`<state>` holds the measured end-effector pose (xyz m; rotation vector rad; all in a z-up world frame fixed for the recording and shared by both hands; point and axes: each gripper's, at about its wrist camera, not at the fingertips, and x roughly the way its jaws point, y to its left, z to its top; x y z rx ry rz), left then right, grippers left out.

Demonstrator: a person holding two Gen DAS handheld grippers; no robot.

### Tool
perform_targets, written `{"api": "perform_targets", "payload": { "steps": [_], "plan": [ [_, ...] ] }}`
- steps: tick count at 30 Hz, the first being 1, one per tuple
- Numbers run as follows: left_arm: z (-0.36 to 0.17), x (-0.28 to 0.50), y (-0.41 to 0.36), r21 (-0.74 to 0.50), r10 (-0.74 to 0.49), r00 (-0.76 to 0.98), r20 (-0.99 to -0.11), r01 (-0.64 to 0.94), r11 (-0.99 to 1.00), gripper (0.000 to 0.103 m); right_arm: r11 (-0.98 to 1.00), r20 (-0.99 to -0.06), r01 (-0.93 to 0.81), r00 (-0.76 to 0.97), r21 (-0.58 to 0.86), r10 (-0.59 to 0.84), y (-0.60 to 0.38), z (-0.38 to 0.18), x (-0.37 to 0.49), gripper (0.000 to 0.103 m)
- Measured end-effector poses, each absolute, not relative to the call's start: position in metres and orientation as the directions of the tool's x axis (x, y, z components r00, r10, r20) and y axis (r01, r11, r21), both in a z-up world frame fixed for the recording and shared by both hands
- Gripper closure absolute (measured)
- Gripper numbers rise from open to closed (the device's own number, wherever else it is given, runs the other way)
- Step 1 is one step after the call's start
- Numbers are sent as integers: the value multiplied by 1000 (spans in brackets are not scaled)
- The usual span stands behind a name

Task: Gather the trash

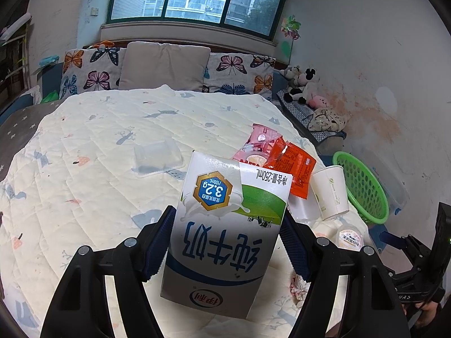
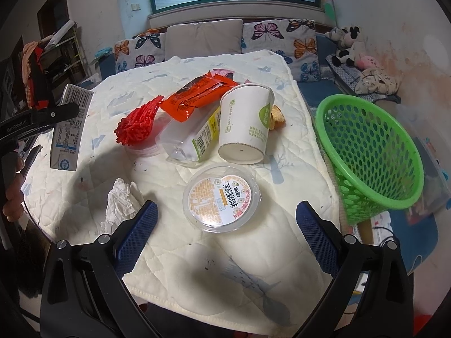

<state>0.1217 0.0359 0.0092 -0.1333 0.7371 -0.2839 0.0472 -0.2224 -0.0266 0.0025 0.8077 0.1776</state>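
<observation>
My left gripper [image 1: 225, 239] is shut on a white, blue and green milk carton [image 1: 222, 231] and holds it above the quilted bed; the carton also shows in the right wrist view [image 2: 70, 129] at the left. My right gripper [image 2: 225, 225] is open and empty just above a round plastic lid [image 2: 221, 198]. On the quilt lie a paper cup [image 2: 245, 124] on its side, an orange wrapper [image 2: 197, 95], a red net [image 2: 138, 121], a clear box [image 2: 191, 138] and a crumpled tissue [image 2: 121, 200]. A green basket [image 2: 372, 155] hangs off the bed's right edge.
A clear plastic tray [image 1: 157, 157] lies mid-bed in the left wrist view. Pillows [image 1: 165, 66] line the headboard. Plush toys [image 2: 352, 48] sit at the right by the wall. A food scrap [image 2: 277, 117] lies behind the cup.
</observation>
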Motion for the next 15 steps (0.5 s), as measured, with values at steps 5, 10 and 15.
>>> {"api": "perform_targets", "payload": {
  "steps": [5,10,15],
  "plan": [
    [10,122,37,-220,-298,706,-642,202,954,34,985,-720,-157,675,74,162,-223,-28,47,6],
    [10,122,38,-221,-299,707,-641,202,954,34,985,-721,-158,674,73,162,-222,-28,46,6],
    [11,121,40,-223,-295,709,-640,196,955,34,985,-721,-158,674,73,162,-222,-28,46,7]
  ]
}}
